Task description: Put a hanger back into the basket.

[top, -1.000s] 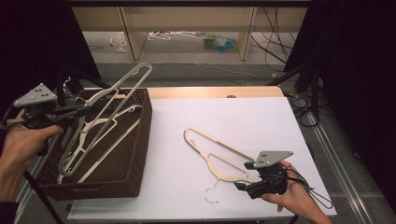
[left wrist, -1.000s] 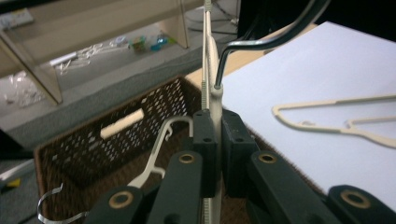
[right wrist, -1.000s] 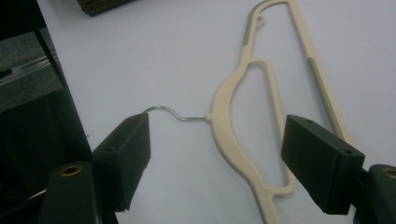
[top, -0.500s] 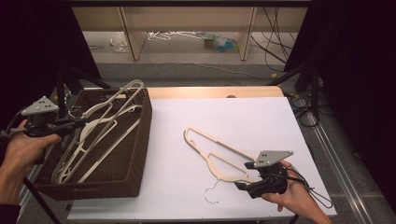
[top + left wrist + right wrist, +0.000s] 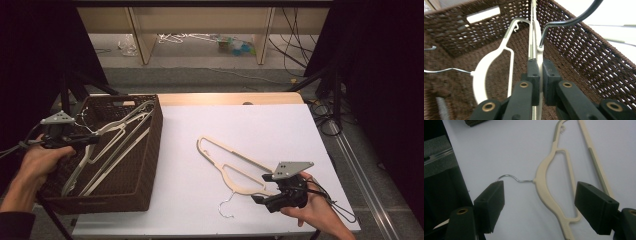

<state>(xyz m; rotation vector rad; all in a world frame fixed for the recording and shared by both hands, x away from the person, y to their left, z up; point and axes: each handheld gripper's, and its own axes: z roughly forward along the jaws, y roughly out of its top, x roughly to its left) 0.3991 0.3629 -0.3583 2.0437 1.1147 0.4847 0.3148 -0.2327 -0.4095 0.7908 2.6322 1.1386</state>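
Your left gripper (image 5: 539, 82) is clamped on a thin, stiff cream hanger (image 5: 535, 37) inside the wicker basket (image 5: 150, 150); your right gripper (image 5: 539, 202) gapes over another hanger (image 5: 546, 185) on the table: light, slippery, grip its neck

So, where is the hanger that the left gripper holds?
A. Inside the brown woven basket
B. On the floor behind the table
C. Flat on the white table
A: the left gripper is shut on a cream hanger inside the brown woven basket.
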